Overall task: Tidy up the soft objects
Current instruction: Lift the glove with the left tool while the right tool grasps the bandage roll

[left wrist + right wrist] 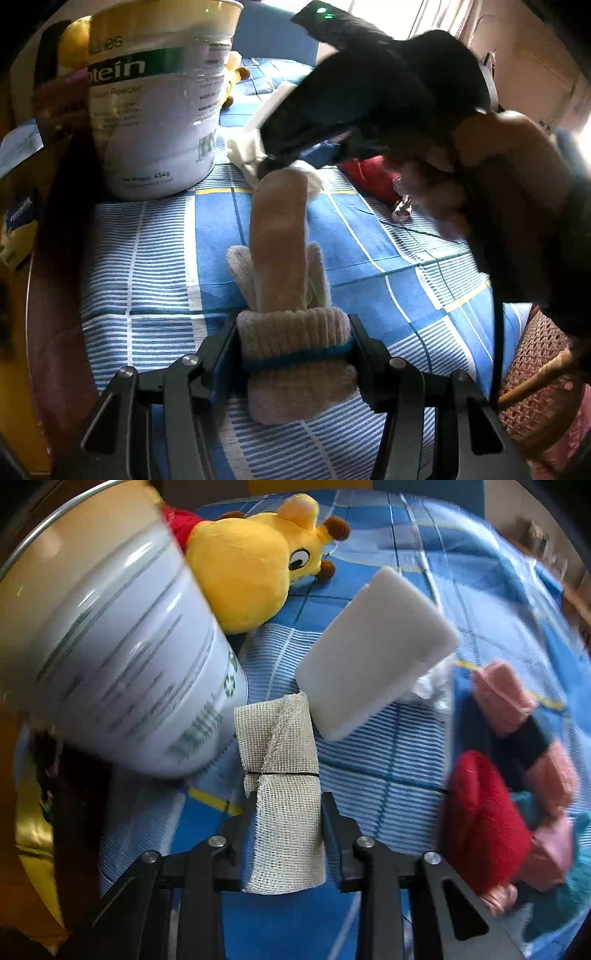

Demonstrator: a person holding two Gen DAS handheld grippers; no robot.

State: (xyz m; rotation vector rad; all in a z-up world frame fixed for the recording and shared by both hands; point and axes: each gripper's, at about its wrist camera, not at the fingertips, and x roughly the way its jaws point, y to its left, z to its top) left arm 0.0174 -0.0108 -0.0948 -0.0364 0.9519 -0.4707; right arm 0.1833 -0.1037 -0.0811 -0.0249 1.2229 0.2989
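My left gripper [293,350] is shut on a cream knitted glove bundle [288,295] tied with a blue rubber band, held above the blue checked bedsheet [155,258]. My right gripper [286,834] is shut on a roll of cream gauze [280,775] bound by a black band. The right gripper's black body [369,96] fills the upper right of the left wrist view, its tip near the gauze [247,151]. A white foam block [369,653] lies just beyond the gauze. A yellow giraffe plush [251,565] lies behind the white protein tub [110,657].
The protein tub [159,110] stands at upper left on the bed. A red plush item [484,819], pink rolled cloths [517,709] and teal fabric [565,886] lie at right. A wicker chair [539,380] stands past the bed's right edge.
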